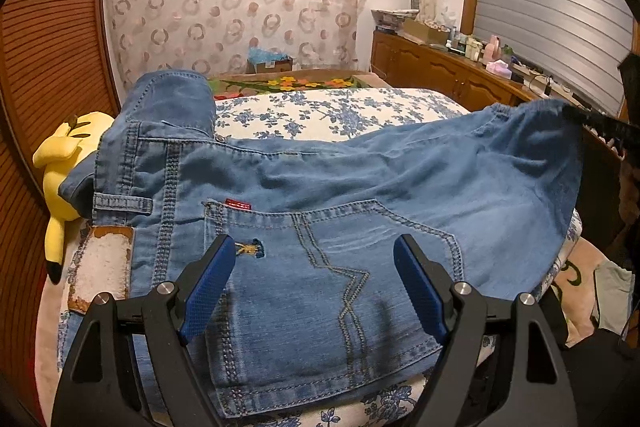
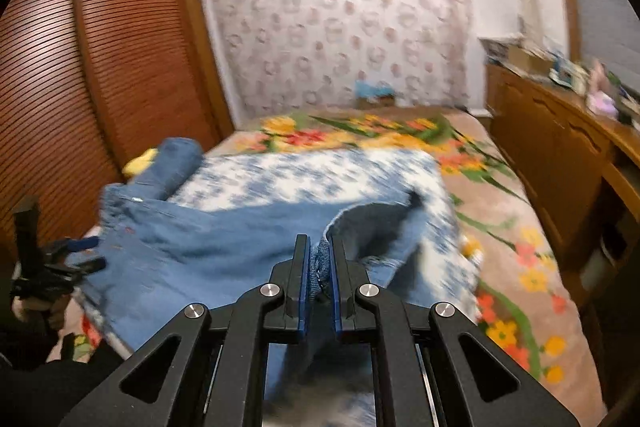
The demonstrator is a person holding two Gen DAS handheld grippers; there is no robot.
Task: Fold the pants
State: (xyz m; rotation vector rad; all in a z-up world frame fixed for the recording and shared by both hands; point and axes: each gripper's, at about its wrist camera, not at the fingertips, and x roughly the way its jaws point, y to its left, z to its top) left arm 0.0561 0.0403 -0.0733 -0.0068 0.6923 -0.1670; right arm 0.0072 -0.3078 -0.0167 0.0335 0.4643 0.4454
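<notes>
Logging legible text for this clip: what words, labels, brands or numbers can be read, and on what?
Nothing can be read.
Red tab above the back pocket of the jeans: white marks, too small to read.
Waistband patch: worn blank.
Items on the sideboard: too small and blurred.

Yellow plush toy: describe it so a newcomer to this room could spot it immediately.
Start at the bed with its blue-flowered cover, then go to its left edge by the slatted wooden wardrobe. The yellow plush toy lies there, partly under the jeans. It is the only bright yellow thing there, with a black-tipped end.
</notes>
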